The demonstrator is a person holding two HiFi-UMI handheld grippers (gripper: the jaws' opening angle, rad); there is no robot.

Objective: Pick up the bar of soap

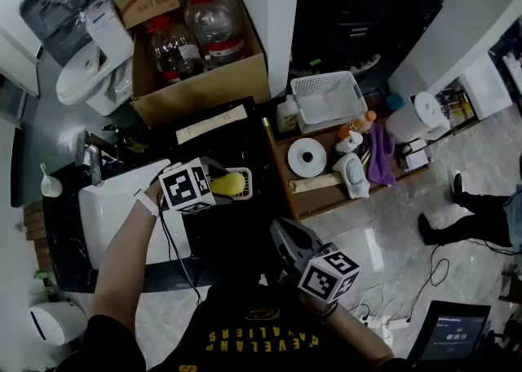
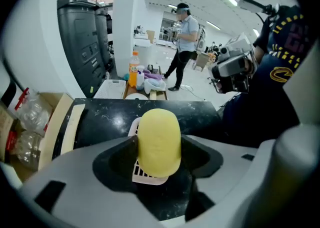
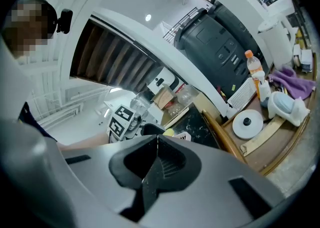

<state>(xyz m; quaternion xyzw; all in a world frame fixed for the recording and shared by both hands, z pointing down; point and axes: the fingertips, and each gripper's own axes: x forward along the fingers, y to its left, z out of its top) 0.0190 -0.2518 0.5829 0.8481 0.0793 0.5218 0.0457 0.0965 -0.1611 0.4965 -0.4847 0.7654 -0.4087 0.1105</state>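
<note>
Left gripper (image 2: 159, 148) pinches soap (image 2: 159, 139), hold seemingly shallow; slick, may slip onto dish (image 2: 144, 174). Right gripper (image 3: 156, 158) closed, empty.

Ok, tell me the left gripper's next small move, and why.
Probably a short straight lift. The left gripper has its jaws pressed on both sides of the yellow bar of soap, whose lower end sits over the slotted soap dish on the dark counter. The grip looks made, so only raising it remains.

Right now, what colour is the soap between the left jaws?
Pale yellow. The soap shows best in the left gripper view.
</note>
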